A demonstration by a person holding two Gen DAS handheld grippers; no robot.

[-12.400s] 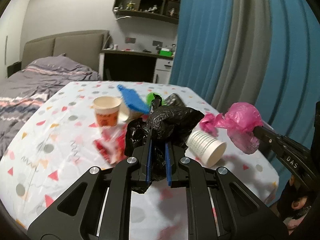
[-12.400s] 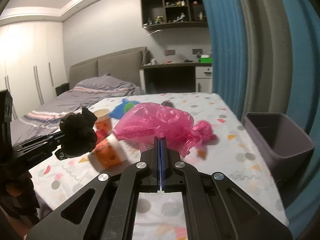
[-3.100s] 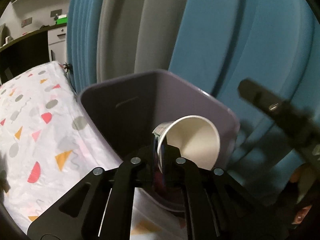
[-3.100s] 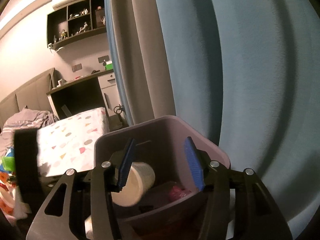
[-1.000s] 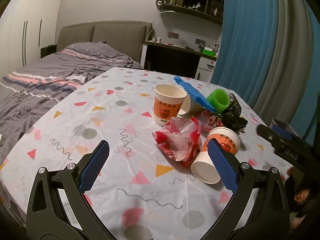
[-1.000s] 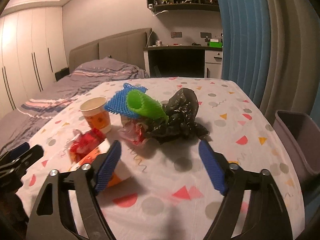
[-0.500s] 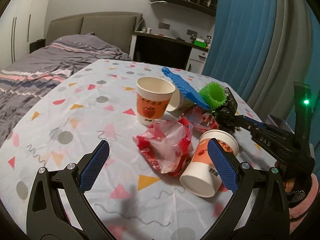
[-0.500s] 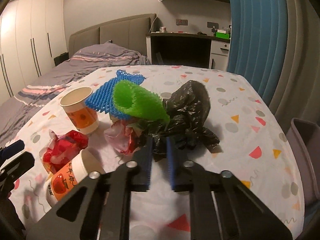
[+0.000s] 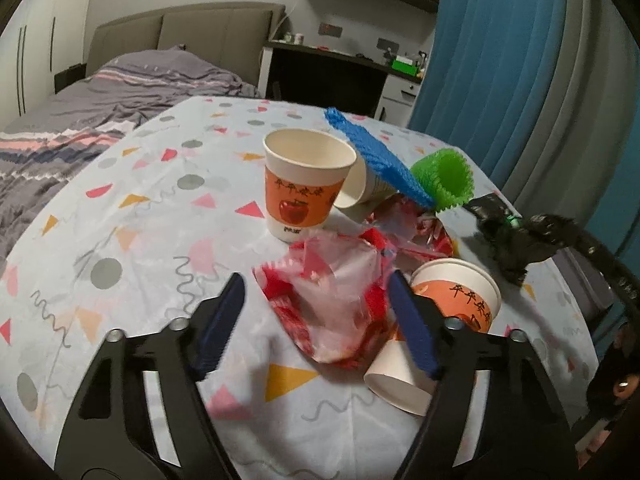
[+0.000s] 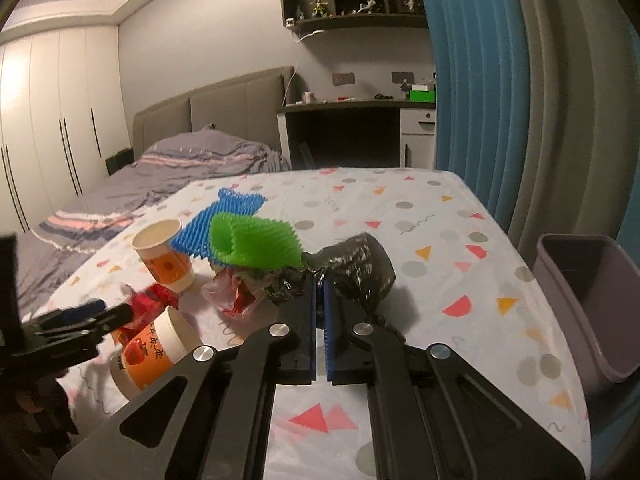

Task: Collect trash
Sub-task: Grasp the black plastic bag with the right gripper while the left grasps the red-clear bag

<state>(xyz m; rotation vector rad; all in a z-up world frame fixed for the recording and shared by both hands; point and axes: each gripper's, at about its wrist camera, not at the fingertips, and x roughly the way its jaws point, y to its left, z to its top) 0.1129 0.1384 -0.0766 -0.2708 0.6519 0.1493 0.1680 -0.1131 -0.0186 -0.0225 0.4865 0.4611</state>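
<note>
Left tool (image 9: 316,320): mine, jaws part spread and just been closing; the red wrapper (image 9: 332,300) sits between them, pads not yet pressing on it.
Right tool (image 10: 318,304): mine, jaws pressed together, pinching the black bag (image 10: 356,268) by a fold at its near edge.
Tipped cup (image 9: 444,316): lying on its side on the counter (image 9: 140,220), just beside the wrapper, against my left tool's right finger.
Upright cup (image 9: 304,184): standing behind the wrapper, orange band, looks empty.
Heap beyond: another cup on its side (image 9: 360,188), a blue mesh sleeve (image 9: 380,164), a green mesh sleeve (image 9: 444,180), crumpled red-and-clear plastic under them.
Bin (image 10: 592,300): grey, at the counter's right edge; contents not visible.
Progress: my judgement, midway; the bag is gripped but not binned, wrapper, three cups and both sleeves remain.
Bag condition: thin, crinkled, limp; likely to trail when carried.
</note>
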